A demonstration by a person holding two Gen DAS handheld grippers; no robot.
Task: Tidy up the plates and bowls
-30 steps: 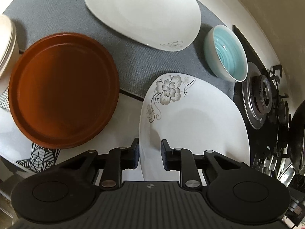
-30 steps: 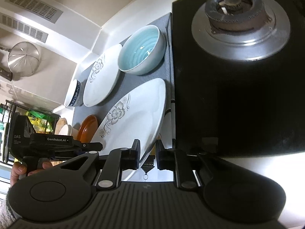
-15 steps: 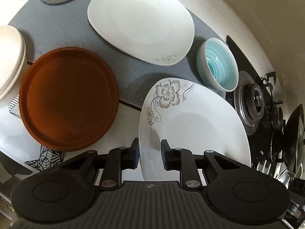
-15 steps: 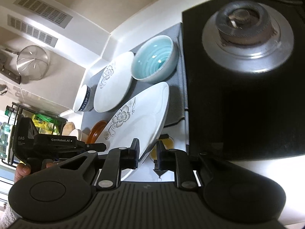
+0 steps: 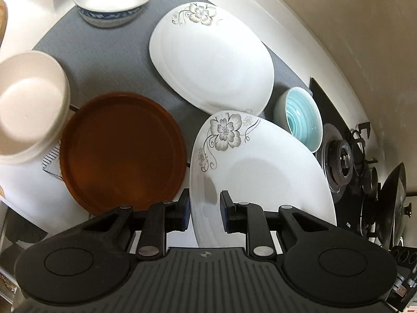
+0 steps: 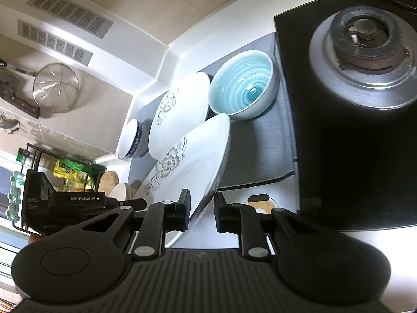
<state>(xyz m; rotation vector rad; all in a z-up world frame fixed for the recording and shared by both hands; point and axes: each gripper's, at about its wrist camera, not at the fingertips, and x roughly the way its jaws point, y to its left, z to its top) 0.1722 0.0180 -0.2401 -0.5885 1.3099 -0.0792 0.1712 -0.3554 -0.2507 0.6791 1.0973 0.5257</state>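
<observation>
Both tools, left tool (image 5: 204, 210) and right tool (image 6: 200, 210), clamp the flowered plate's (image 5: 260, 172) rim, apparently clear of the worktop (image 6: 260, 193).

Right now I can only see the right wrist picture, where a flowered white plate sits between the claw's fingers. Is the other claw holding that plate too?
Observer: Yes. The left wrist view shows the left claw shut on the near rim of the same flowered plate.
Operator: Is anything next to the plate that I can't see?
Observer: A round brown plate lies just to its left, with nothing on it.
Operator: And over by the stove?
Observer: A dark pan sits past the burner, at that view's right edge.
</observation>
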